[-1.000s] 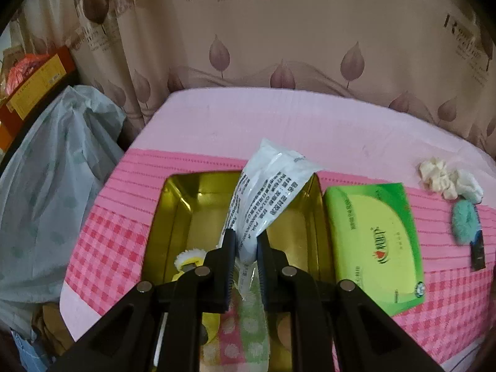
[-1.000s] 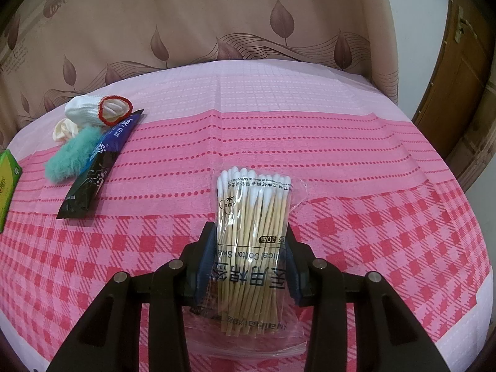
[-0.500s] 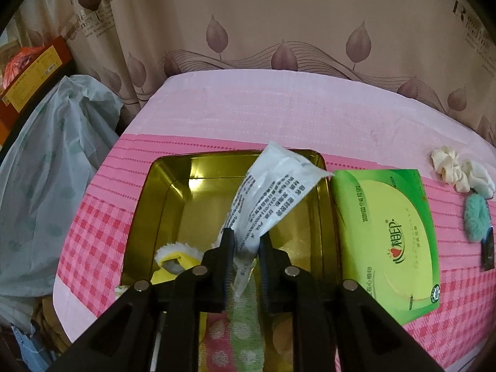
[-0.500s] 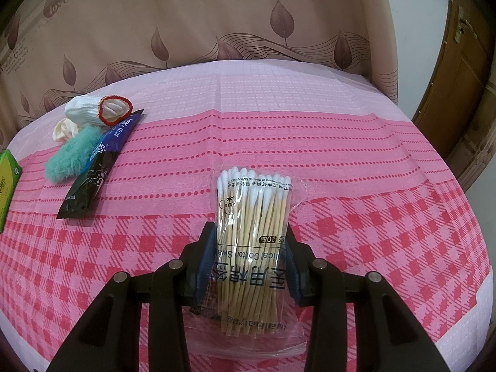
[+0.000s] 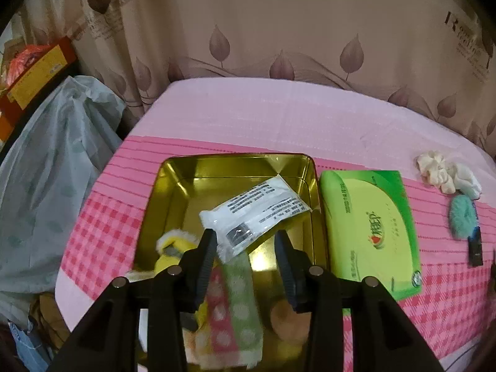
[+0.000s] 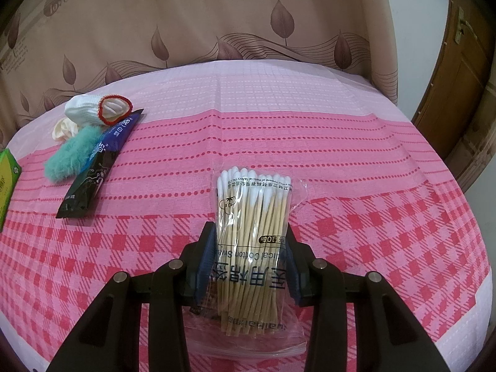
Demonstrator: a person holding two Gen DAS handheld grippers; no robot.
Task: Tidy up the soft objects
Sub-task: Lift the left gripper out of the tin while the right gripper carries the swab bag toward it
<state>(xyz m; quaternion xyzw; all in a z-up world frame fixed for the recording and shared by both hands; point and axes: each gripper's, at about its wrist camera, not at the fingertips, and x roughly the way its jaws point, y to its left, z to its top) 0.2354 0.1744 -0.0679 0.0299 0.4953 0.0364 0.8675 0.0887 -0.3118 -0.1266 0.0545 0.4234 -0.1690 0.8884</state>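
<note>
Left gripper (image 5: pixel 245 245): the jaws, clamped a second ago on the white sachet (image 5: pixel 255 214), are now opening and stand apart. The sachet has dropped from its raised, near-upright pose and lies tilted across the gold tin (image 5: pixel 155 204), its lower end just inside the left finger (image 5: pixel 206 254), its upper corner toward the tin's right wall. Whether the finger still brushes it cannot be told.

In the near half of the tin lie a yellow plush item (image 5: pixel 173 241), a pink-and-green dotted cloth (image 5: pixel 235 307) and a tan round pad (image 5: pixel 286 316) — the far half of the floor is bare metal.

Right gripper (image 6: pixel 248 245): unchanged from the earlier frames, closed on the bag of cotton swabs (image 6: pixel 252 232), pads against both sides of the bundle, white tips pointing away from the camera. The bag's loose lower edge lies on the tablecloth (image 6: pixel 356 161).

Edges and room: the tin sits near the table's left edge; the green tissue pack (image 5: pixel 369 229) lies just beside its right wall, almost touching. Toward the far right in the left view, a cream scrunchie (image 5: pixel 434 170), a white glove (image 5: pixel 468 181), a teal fluffy piece (image 5: pixel 462 217) and a dark packet (image 5: pixel 474 248) cluster together — well apart from the pack. In the right view the cloth ahead of and to the right of the swabs is open up to the table's rounded edge.
</note>
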